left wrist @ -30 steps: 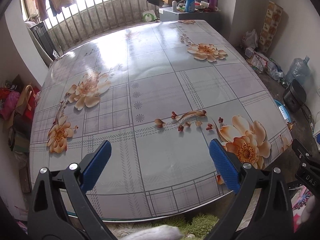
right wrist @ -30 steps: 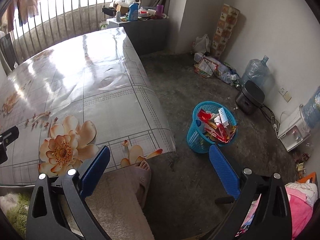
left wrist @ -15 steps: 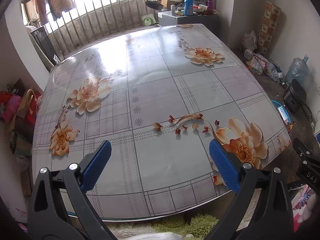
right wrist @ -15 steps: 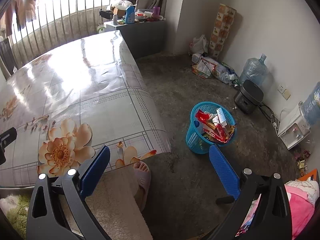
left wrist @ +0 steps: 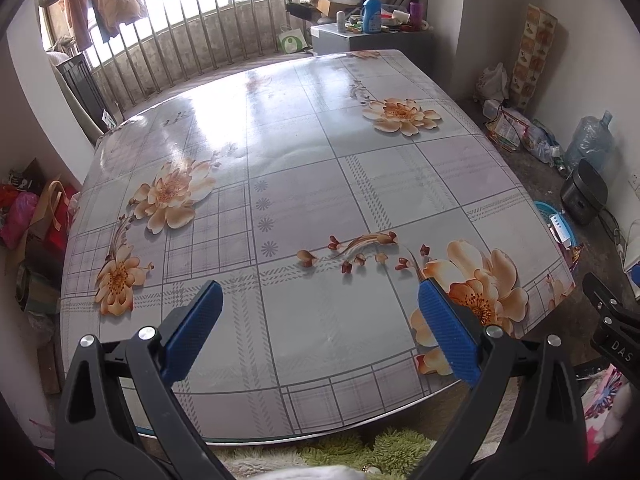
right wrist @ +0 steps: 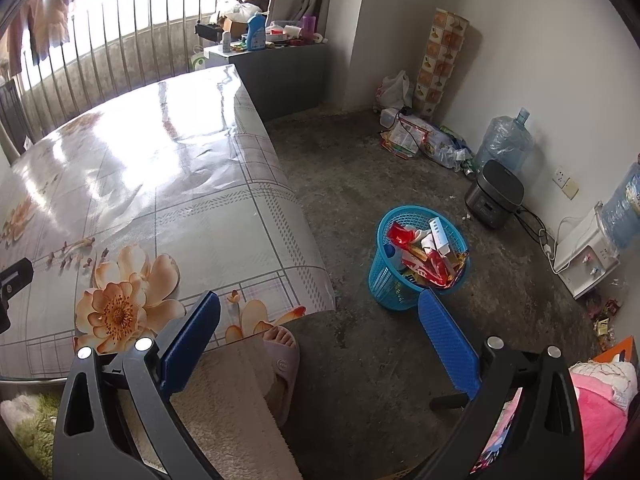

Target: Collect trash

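A blue mesh waste basket (right wrist: 384, 284) stands on the concrete floor right of the table, filled with red and white wrappers and a white box (right wrist: 439, 236). Its rim (left wrist: 545, 209) peeks past the table's right edge in the left wrist view. My left gripper (left wrist: 320, 300) hovers open above the near edge of the flowered table (left wrist: 304, 184) with nothing between its blue pads. My right gripper (right wrist: 320, 312) is open too, held over the floor near the table corner, with the basket just beyond its right finger (right wrist: 448, 340).
A person's foot in a slipper (right wrist: 280, 352) stands under the table corner (right wrist: 312, 300). Along the right wall lie bags of litter (right wrist: 416, 136), a water jug (right wrist: 504, 144), a dark cooker (right wrist: 494, 196) and a water dispenser (right wrist: 588, 252). A railing (left wrist: 192, 60) and a cluttered cabinet (left wrist: 368, 36) lie behind.
Both grippers have drawn back and risen a little, so more of the table and floor shows. Both stay open and hold nothing.
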Demonstrator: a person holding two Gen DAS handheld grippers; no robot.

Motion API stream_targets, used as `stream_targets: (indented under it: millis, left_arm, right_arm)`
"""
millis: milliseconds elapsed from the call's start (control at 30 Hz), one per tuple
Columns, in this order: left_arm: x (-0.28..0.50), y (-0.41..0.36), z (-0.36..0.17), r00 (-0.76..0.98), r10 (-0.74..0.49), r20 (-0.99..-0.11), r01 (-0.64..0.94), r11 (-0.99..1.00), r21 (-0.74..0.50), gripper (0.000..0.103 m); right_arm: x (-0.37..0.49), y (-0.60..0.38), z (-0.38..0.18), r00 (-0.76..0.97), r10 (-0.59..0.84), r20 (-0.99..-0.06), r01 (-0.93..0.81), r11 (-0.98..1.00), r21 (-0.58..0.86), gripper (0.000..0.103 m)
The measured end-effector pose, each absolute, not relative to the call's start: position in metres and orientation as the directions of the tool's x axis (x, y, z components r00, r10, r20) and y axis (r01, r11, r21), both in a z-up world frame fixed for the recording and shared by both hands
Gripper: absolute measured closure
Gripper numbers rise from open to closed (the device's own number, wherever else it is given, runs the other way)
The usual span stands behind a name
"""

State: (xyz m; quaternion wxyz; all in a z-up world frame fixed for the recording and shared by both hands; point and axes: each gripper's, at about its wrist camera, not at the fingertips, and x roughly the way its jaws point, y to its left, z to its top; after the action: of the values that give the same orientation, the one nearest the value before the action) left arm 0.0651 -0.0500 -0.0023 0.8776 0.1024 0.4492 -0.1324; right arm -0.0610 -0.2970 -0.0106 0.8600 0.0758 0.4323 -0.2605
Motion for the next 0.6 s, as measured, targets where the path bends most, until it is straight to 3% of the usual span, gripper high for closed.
stream_targets:
  millis: [600]
  left_arm:
    - [0.0673, -0.0452, -0.0011, 0.567, -0.146, -0.811, 0.317, 0.947, 0.051, 0.009]
  right_arm:
    - [-0.0578, -0.2920, -0.0056, 0.493, -0.392, -0.777, 0.515, 0.851, -0.103, 0.007]
